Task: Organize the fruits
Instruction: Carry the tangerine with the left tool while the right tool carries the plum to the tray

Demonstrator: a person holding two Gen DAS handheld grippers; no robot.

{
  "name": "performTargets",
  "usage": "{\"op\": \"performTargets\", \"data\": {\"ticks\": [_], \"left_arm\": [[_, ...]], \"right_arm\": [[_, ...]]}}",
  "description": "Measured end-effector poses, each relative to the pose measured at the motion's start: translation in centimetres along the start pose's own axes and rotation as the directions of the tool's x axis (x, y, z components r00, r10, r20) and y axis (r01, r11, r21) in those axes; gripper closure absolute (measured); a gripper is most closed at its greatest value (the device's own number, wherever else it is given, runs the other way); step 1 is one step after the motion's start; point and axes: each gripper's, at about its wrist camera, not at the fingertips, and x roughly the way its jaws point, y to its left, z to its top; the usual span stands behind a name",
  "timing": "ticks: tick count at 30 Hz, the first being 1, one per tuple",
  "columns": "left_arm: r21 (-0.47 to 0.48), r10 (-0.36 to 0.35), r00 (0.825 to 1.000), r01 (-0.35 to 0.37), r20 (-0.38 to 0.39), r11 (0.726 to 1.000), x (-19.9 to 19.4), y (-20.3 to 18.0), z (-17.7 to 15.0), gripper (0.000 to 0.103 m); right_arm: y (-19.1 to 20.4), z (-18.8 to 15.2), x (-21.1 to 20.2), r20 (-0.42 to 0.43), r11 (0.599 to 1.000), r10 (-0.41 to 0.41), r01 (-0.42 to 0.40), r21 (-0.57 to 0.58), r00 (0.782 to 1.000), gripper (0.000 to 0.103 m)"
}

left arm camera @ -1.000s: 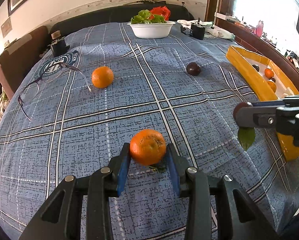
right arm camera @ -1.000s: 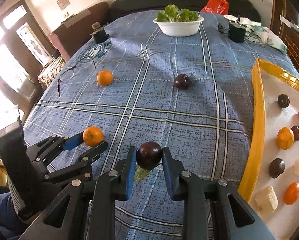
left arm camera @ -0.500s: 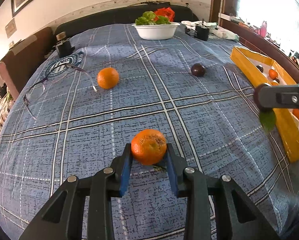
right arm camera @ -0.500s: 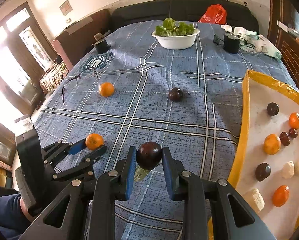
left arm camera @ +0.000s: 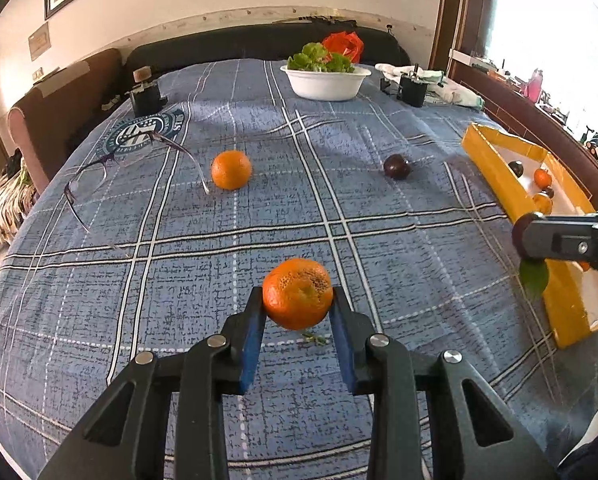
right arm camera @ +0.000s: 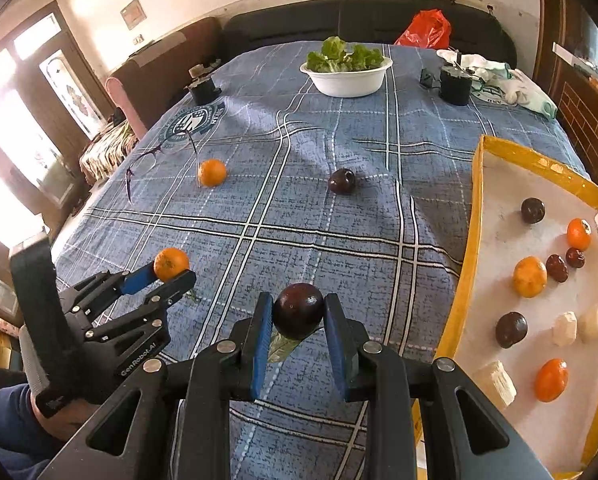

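From the left wrist view, the left gripper (left arm camera: 298,312) is clamped on an orange (left arm camera: 298,294), the fruit sitting between the tips of its blue pads and raised a little above the blue plaid cloth (left arm camera: 179,264) on the table. Farther off, a second orange (left arm camera: 231,169) lies to the left, just beside a pair of glasses (left arm camera: 99,168), and a dark plum (left arm camera: 397,166) lies to the right. At the right edge the right gripper (left arm camera: 529,240) reaches in over the near end of a yellow-rimmed tray (left arm camera: 495,176); it holds a dark fruit with a green leaf (left arm camera: 534,279) hanging under it. A white bowl of greens (left arm camera: 325,80) stands at the far end.

From the right wrist view, the right gripper (right arm camera: 299,316) is closed on a dark plum with a leaf (right arm camera: 298,311), gripped at the pad tips and clear of the cloth. The tray (right arm camera: 465,280) lies just right of it, holding oranges, dark fruits and pale chunks on its white floor. Low at the left, the left gripper (right arm camera: 171,274) pinches its orange (right arm camera: 171,263), with a person's hand (right arm camera: 51,420) and blue sleeve at its grip. The loose orange (right arm camera: 212,172) and loose plum (right arm camera: 342,181) rest mid-table, well apart from both grippers.
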Motion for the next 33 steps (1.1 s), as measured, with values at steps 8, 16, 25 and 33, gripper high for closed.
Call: {"op": "performTargets", "data": {"ticks": [8, 16, 25, 33], "left_arm": [[-0.007, -0.014, 1.0, 0.014, 0.018, 1.0, -1.7, -0.9, 0.3, 0.072], [0.007, -0.016, 0.999, 0.016, 0.028, 1.0, -2.7, -1.6, 0.6, 0.072], [0.028, -0.018, 1.0, 0.017, 0.026, 0.999, -3.1, -2.5, 0.7, 0.072], [0.079, -0.039, 0.999, 0.037, 0.026, 0.996, -3.3, -4.4, 1.2, 0.072]], "right_arm": [[-0.5, -0.3, -0.2, -0.001, 1.0, 0.017, -0.017, 0.016, 1.0, 0.075], [-1.1, -0.6, -0.8, 0.012, 0.999, 0.033, -0.034, 0.035, 0.999, 0.075], [-2.6, -1.2, -1.6, 0.019, 0.996, 0.048, -0.049, 0.076, 0.999, 0.075], [-4.9, -1.9, -2.8, 0.046, 0.99, 0.039, -0.045, 0.136, 0.998, 0.075]]}}
